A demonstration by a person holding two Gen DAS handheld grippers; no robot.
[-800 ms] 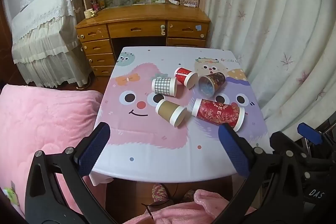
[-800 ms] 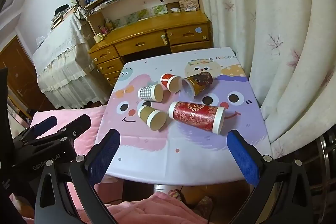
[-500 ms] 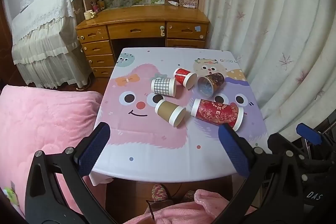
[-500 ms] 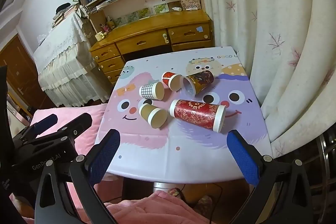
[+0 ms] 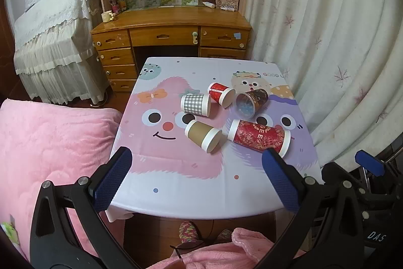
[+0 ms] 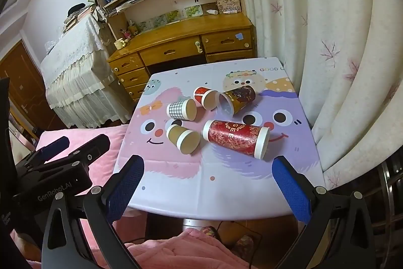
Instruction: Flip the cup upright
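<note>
Several paper cups lie on their sides on a small table with a cartoon cloth [image 5: 176,183]: a tall red cup [image 5: 258,137] [image 6: 235,138], a brown cup [image 5: 202,135] [image 6: 182,138], a checked cup [image 5: 195,104] [image 6: 181,109], a small red cup [image 5: 221,94] [image 6: 205,97] and a dark patterned cup [image 5: 252,101] [image 6: 236,98]. My left gripper [image 5: 196,180] is open and empty, short of the table's near edge. My right gripper [image 6: 207,187] is open and empty, also at the near edge.
A pink blanket [image 5: 50,155] lies left of the table. White curtains [image 5: 340,42] hang close on the right. A wooden desk [image 5: 171,29] with shelves stands beyond the table. The left gripper's body shows in the right wrist view [image 6: 58,168].
Both grippers have edged slightly toward the table; the cups look a little larger. Nothing on the table has moved.
</note>
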